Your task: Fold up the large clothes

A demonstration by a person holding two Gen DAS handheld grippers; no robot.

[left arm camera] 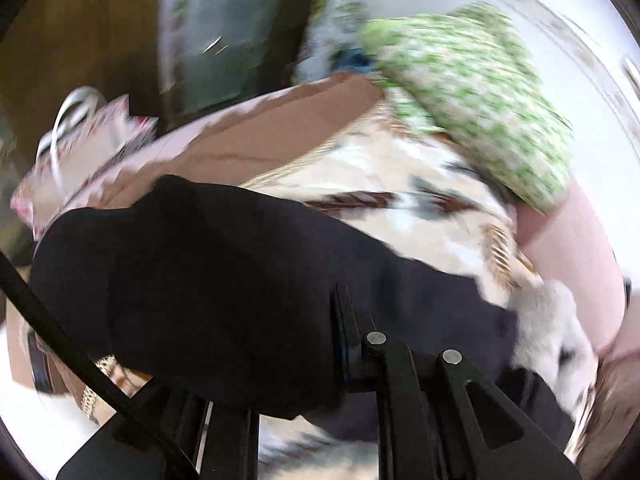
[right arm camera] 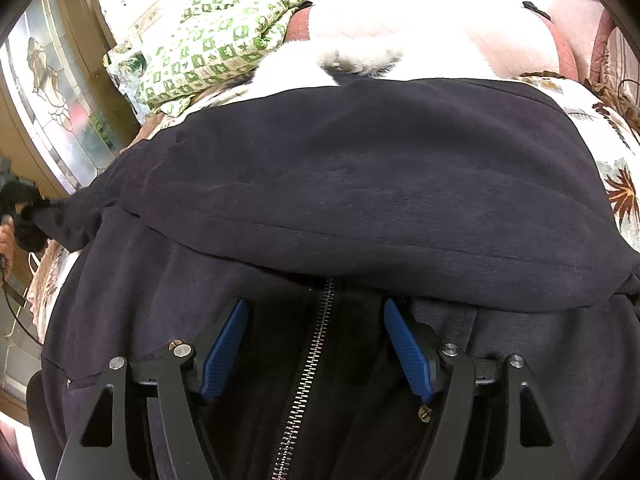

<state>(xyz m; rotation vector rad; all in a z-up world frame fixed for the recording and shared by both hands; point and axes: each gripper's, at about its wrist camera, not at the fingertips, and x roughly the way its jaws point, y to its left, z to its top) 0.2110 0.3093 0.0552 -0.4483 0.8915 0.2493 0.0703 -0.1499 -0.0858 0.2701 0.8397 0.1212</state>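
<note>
Bed w/ leaf-print cover (right arm camera: pixel 618 184), green-check bundle (right arm camera: pixel 216 52) at far left corner, stained-glass door (right arm camera: pixel 52 120) beyond. Dark zip jacket (right arm camera: pixel 360 184) spread mid-bed, one layer already lapped over the zipper (right arm camera: pixel 316 344). My left gripper (left arm camera: pixel 340 344) is clamped on jacket cloth at the left edge. Right gripper (right arm camera: pixel 316 344) gapes, pads clear, straddling the zipper. Best, I judge: carry the left fold across taut, right pins the centre line.

The left wrist view was smeared by motion blur; the green patterned cloth (left arm camera: pixel 472 92) had no sharp edges. The right wrist view was sharp. There the white bedding (right arm camera: pixel 420 20) was burnt out by strong daylight, while the dark jacket (right arm camera: pixel 360 184) stayed dim but readable. Both fisheye pictures curved strongly, with black corners.
</note>
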